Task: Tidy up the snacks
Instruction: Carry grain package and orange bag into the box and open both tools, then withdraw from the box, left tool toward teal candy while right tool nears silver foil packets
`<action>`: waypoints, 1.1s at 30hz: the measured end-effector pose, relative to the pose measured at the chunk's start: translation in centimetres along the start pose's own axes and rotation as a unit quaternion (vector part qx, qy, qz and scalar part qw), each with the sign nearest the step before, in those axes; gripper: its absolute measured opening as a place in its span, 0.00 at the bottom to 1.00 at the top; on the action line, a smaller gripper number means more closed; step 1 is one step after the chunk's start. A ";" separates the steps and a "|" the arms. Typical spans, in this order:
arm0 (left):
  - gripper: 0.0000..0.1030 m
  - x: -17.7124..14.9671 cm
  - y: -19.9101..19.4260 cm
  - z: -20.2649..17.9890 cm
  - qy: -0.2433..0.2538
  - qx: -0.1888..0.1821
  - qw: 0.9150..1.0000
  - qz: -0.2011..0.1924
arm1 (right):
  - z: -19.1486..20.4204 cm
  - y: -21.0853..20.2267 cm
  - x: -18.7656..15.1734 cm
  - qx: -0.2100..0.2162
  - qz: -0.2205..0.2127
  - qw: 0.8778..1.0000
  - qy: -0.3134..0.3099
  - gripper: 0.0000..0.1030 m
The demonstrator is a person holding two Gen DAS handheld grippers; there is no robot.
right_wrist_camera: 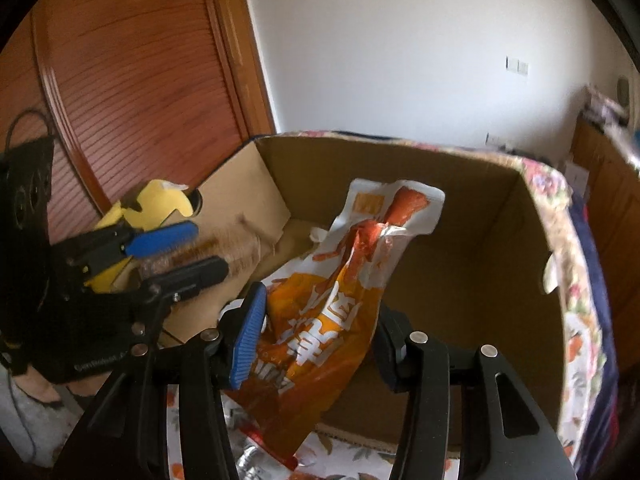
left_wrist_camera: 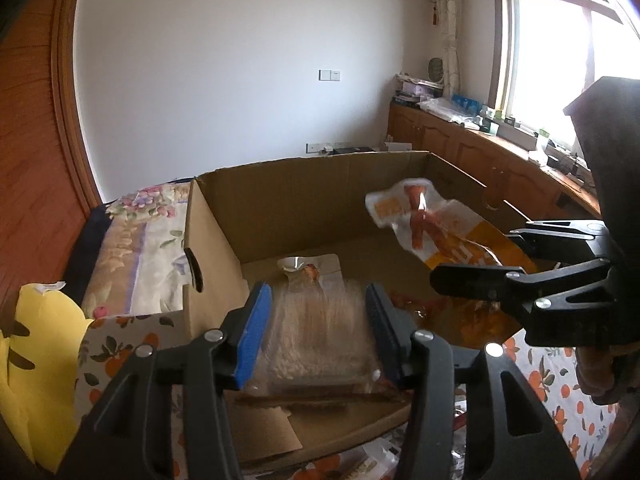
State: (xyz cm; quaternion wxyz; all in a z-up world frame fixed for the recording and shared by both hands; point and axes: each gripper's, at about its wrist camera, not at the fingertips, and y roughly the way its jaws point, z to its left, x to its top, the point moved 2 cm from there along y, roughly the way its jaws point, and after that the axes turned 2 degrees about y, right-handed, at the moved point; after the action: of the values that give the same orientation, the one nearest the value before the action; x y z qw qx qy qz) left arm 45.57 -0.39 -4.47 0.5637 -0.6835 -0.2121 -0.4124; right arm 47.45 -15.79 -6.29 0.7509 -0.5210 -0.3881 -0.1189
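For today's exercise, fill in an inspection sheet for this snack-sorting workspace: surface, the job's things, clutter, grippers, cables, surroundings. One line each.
Surface: tablecloth printed with oranges.
Job's things: open brown cardboard box; clear packet of pale snacks over its near edge; crumpled orange-and-white snack bag above its inside.
Clutter: yellow paper cut-out beside the box; small wrappers on the cloth below the bag, too blurred to identify.
Grippers: left gripper has the clear packet between its pads, grip uncertain; right gripper shut on the orange bag.
Cables: a thin black wire loops behind the left gripper.
Surroundings: white wall, wooden louvred door, wooden cabinets under a bright window.
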 end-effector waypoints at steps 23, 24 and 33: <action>0.53 0.0 -5.1 -2.5 0.023 0.002 1.000 -0.020 | -0.9 -3.8 -0.7 -0.033 -0.030 0.999 0.005 0.44; 0.53 -0.1 -5.7 -2.7 0.024 0.003 0.999 -0.021 | -0.8 -4.6 -1.0 -0.038 -0.034 0.999 0.003 0.44; 0.53 -3.1 -9.0 -4.3 0.031 0.003 0.999 -0.013 | -0.5 -9.1 -6.0 -0.060 -0.044 0.997 0.017 0.44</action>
State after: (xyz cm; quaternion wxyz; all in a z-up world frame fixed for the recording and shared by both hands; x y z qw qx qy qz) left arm 35.63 -1.39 -1.48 0.5663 -0.6662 -0.2048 -0.4401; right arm 38.36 -21.47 -4.29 0.7188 -0.5455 -0.3896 -0.1841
